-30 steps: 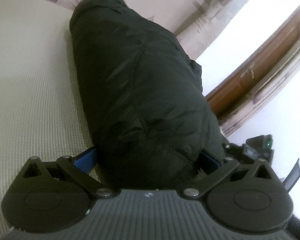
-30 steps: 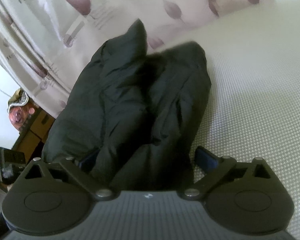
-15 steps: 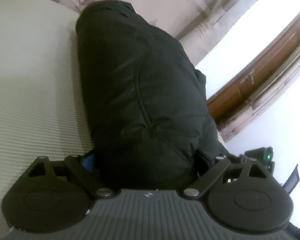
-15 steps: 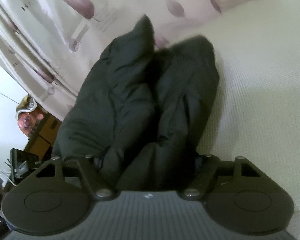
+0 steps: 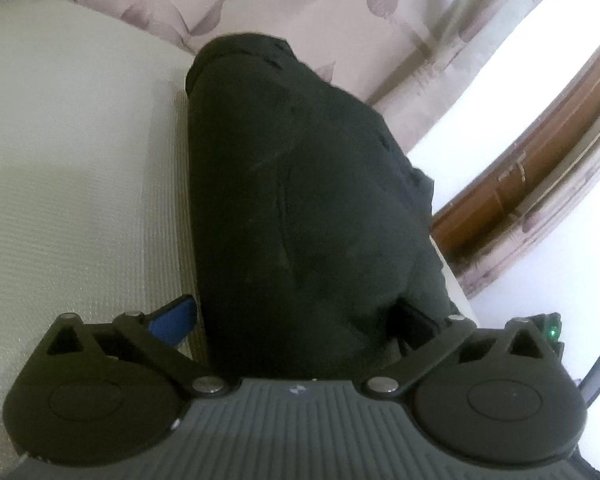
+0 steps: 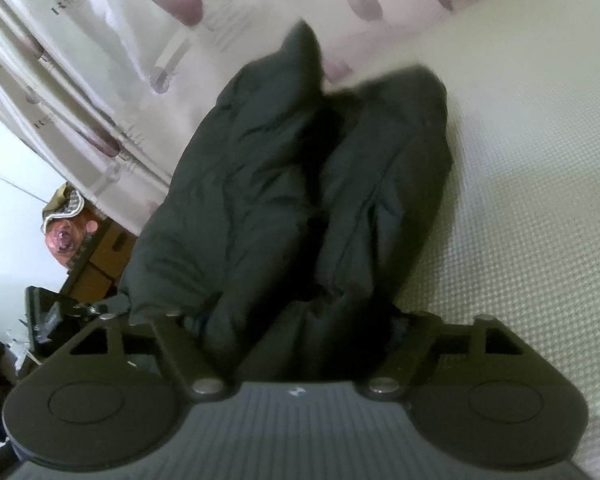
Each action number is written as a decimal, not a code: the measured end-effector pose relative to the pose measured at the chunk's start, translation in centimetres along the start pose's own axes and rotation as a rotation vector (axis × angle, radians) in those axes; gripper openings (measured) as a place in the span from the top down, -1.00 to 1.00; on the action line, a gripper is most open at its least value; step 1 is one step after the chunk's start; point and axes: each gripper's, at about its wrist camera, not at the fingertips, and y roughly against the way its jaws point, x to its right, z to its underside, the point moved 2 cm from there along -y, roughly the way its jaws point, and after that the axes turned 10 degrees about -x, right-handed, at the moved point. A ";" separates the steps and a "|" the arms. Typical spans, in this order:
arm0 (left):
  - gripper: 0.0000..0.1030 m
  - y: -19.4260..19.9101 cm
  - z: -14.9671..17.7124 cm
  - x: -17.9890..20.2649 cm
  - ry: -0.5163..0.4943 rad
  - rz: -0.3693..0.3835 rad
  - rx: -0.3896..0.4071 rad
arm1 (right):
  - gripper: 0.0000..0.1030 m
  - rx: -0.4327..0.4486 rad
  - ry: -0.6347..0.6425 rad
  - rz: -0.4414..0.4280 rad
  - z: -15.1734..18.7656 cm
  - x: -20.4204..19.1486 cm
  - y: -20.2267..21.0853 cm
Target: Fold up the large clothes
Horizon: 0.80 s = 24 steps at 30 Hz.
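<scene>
A large black padded jacket (image 5: 300,200) lies in a long bundle on the cream mattress (image 5: 72,184). In the left wrist view, my left gripper (image 5: 296,320) has its blue-padded fingers (image 5: 172,318) on either side of the jacket's near end, shut on the thick fabric. In the right wrist view, the jacket (image 6: 300,208) shows as two long folds side by side. My right gripper (image 6: 300,320) is shut on its near end; the fingers are mostly buried in the fabric.
A pale curtain with purple motifs (image 5: 300,8) hangs behind the mattress. A brown wooden door frame (image 5: 532,168) is at the right. The other gripper's body with a green light (image 5: 552,332) is close by. A cardboard box and clutter (image 6: 84,240) stand left of the mattress (image 6: 520,184).
Both grippers have closed tighter on the jacket's near end and moved a little forward; the right fingers have sunk into the fabric. The jacket bundle has shifted slightly.
</scene>
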 end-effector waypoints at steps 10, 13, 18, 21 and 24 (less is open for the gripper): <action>-1.00 -1.2 -1.3 2.1 -0.051 -0.088 0.006 | -0.85 0.017 -0.007 0.030 -1.9 -0.1 -0.9; -1.00 -1.5 -1.2 2.5 -0.060 -0.116 0.014 | -0.85 0.025 -0.002 0.031 -2.1 0.0 -1.3; -0.97 -1.7 -1.1 3.2 -0.088 -0.154 0.016 | -0.70 0.026 0.036 0.049 -1.8 -0.3 -1.5; -0.92 -1.6 -1.0 3.6 -0.101 -0.182 0.017 | -0.57 0.024 0.057 0.050 -1.7 -0.6 -1.4; -0.88 -1.4 -0.9 3.9 -0.116 -0.208 0.021 | -0.50 0.027 0.067 0.052 -1.7 -1.0 -1.4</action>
